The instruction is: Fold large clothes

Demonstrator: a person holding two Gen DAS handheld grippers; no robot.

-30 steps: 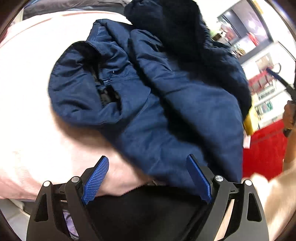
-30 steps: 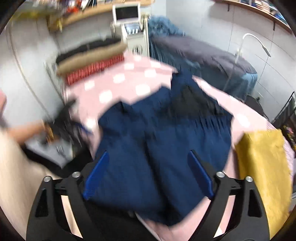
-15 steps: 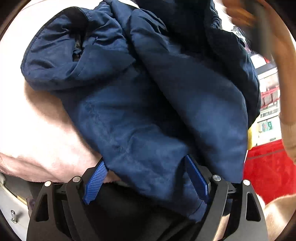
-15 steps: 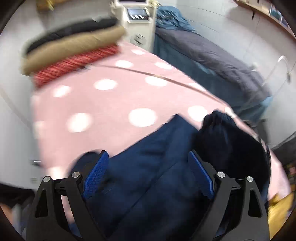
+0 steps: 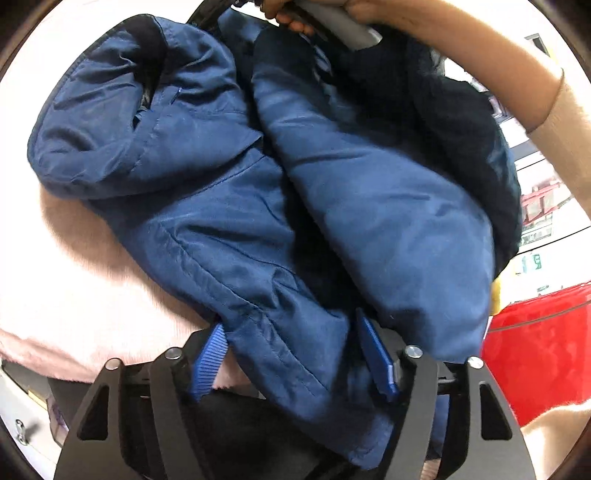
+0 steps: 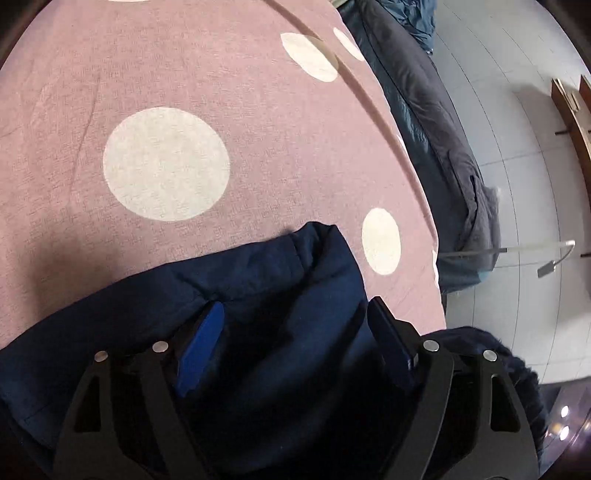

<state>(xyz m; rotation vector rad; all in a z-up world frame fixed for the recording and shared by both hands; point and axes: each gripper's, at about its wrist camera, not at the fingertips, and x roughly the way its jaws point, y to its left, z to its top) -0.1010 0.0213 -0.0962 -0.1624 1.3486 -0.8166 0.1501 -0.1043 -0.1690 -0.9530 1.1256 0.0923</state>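
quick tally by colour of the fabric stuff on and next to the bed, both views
Navy blue padded jacket: 1
Pink bedspread with white polka dots: 1
Dark grey quilt beside the bed: 1
Red cloth-like surface at lower right: 1
Total: 4

— What's different from a second ago?

— The left gripper (image 5: 291, 328) has closed in on the blue jacket (image 5: 229, 206). Earlier its fingers stood clear of the near hem, over the pink cover; now the hem lies between them, and they sit a little narrower than before, though not pressed shut.

— And the other one?

— The right gripper (image 6: 295, 328) has swung from well above the bed down to the jacket's far edge (its hand (image 5: 332, 11) now shows at the top of the left view, where a second ago it was off to the side). Dark cloth now fills the gap between its fingers, which are as wide apart as before.
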